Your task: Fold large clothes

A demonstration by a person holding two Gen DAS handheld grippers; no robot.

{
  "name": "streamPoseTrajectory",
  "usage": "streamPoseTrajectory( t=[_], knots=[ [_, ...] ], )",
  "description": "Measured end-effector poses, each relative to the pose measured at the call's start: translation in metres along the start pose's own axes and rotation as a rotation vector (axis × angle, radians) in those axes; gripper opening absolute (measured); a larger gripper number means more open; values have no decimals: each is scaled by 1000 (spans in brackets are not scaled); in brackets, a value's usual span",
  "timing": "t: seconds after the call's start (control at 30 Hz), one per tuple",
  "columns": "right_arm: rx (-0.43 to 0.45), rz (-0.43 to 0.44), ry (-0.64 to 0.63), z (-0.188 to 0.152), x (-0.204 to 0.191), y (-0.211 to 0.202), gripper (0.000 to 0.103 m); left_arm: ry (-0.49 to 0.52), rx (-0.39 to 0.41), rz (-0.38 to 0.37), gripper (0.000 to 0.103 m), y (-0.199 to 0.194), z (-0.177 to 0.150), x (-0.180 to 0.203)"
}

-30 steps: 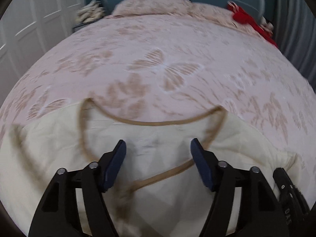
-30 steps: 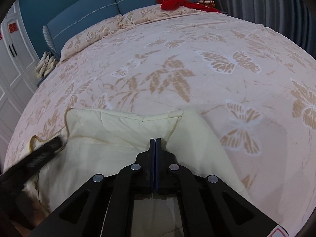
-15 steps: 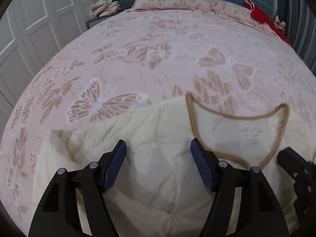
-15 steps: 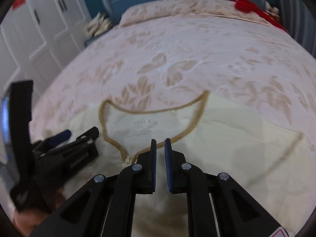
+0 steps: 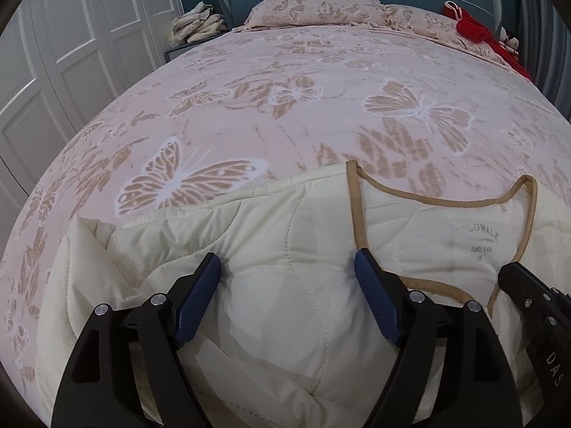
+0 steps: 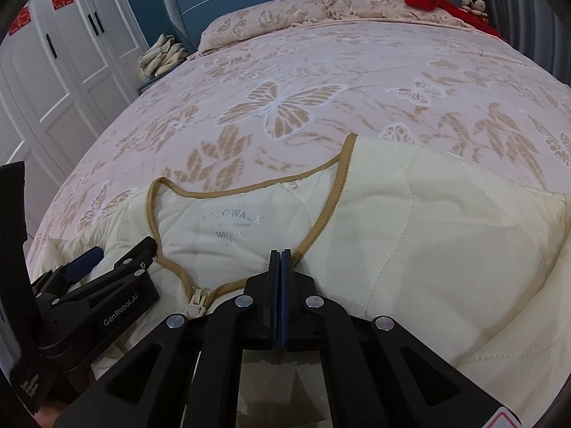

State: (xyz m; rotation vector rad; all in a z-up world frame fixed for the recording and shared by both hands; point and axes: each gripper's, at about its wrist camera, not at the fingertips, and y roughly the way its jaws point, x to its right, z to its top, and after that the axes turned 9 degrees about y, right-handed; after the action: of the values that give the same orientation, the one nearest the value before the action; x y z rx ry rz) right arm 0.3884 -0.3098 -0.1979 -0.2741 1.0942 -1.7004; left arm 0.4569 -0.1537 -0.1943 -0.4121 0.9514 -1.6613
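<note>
I have the cream quilted jacket (image 5: 296,285) lying on the bed (image 5: 285,107), near its foot edge, with the tan-trimmed neckline (image 6: 249,189) turned toward the pillows (image 6: 271,18). Inside the neck I read a printed size label (image 6: 228,233).

My left claw (image 5: 287,278) is wide, and its blue pads (image 5: 198,296) sit on the left shoulder panel of the jacket without pinching any fabric. One second ago this claw looked straight at the neck opening; now the opening is at the right of its view, so I have moved it sideways over the shoulder.

My right claw (image 6: 277,264) has changed more. Half a second ago there was a narrow gap between its fingers; now they are pressed together right at the tan trim, beside the zipper pull (image 6: 196,301). I cannot tell if the trim is really caught between them or if they are closed with nothing inside.

I judge that the spreading is nearly finished and the first fold is not yet begun, because both shoulders lie flat. If the right claw has the collar edge, I can pull it to straighten the front. The padded fabric looks thick, so it may slip out.
</note>
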Motion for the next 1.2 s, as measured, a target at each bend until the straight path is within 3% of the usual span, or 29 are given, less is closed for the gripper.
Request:
streamPoseTrajectory(
  t=[0.43,0.63,0.73,0.8,0.87,0.97,1.07,1.2],
  knots=[
    [37,-97,-71,-4,-15,9,0,16,30,45,78,1,-4,7],
    [71,-158,-115,-7,-24,11,0,20,28,88,85,2,-3,9],
    [29,-189,-139,-1,-31,2,0,-17,-20,17,86,-8,1,-7],
    [81,-196,-102,2,-24,-42,9,-59,-45,-28,86,-33,-4,-30],
    [147,-147,-68,-7,-6,-99,33,-75,-4,-39,89,-72,-20,-54],
    [160,-113,-20,-46,39,-183,53,-97,10,-80,95,-135,-68,-97],
    [125,-163,27,-103,93,-249,61,-180,-73,-113,95,-184,-147,-142],
    [-2,-215,199,-191,174,-323,63,-330,-188,-145,95,-222,-241,-184]
  ],
)
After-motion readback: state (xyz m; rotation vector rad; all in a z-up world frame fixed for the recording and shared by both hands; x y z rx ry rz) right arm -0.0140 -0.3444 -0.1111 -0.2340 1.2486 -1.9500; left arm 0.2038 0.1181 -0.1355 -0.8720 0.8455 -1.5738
